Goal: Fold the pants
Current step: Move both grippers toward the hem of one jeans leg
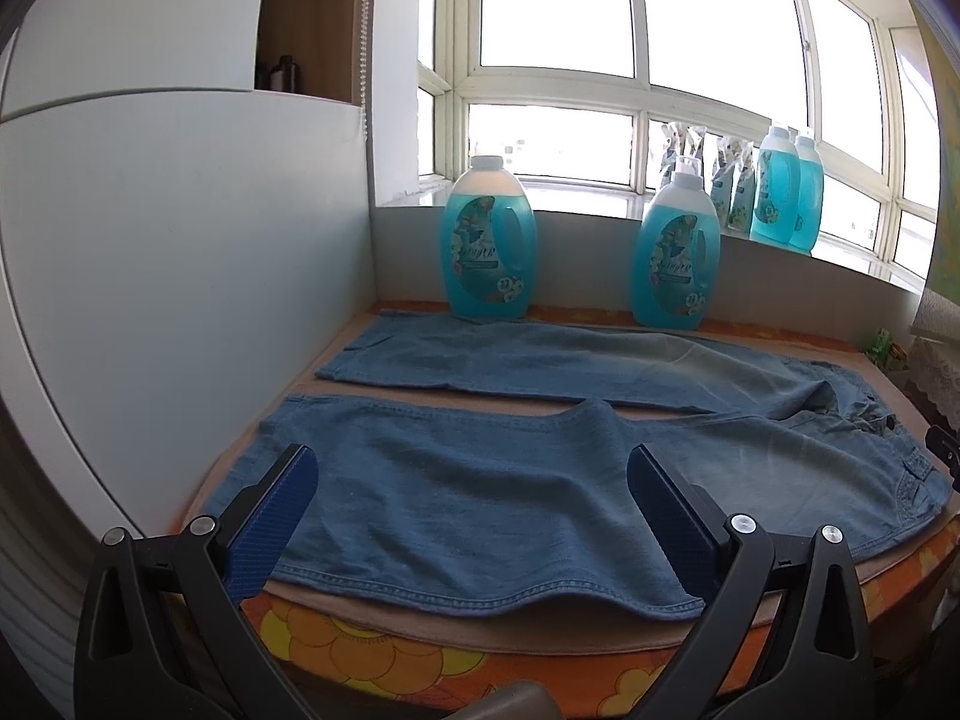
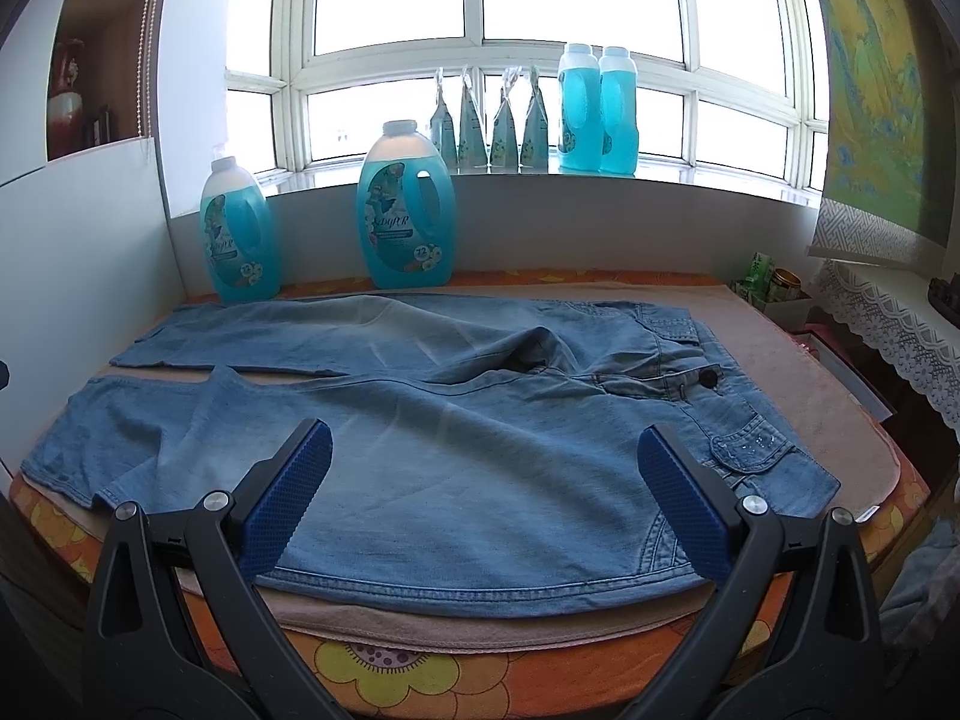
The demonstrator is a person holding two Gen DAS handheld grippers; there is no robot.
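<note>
Blue denim pants (image 1: 456, 480) (image 2: 456, 462) lie spread flat on the table, legs pointing left, waistband with a dark button (image 2: 710, 377) at the right. The two legs lie apart with a strip of table between them. My left gripper (image 1: 474, 486) hovers open over the near leg close to its hem end, blue pads wide apart and empty. My right gripper (image 2: 486, 480) hovers open above the near thigh, just left of a flap pocket (image 2: 744, 450), holding nothing.
Two large blue detergent bottles (image 1: 487, 240) (image 1: 678, 252) stand behind the far leg. More bottles (image 2: 594, 111) and pouches (image 2: 489, 120) line the windowsill. A grey panel (image 1: 180, 300) walls the left side. The table (image 2: 420, 672) has an orange floral cover. A lace-covered shelf (image 2: 888, 312) stands at right.
</note>
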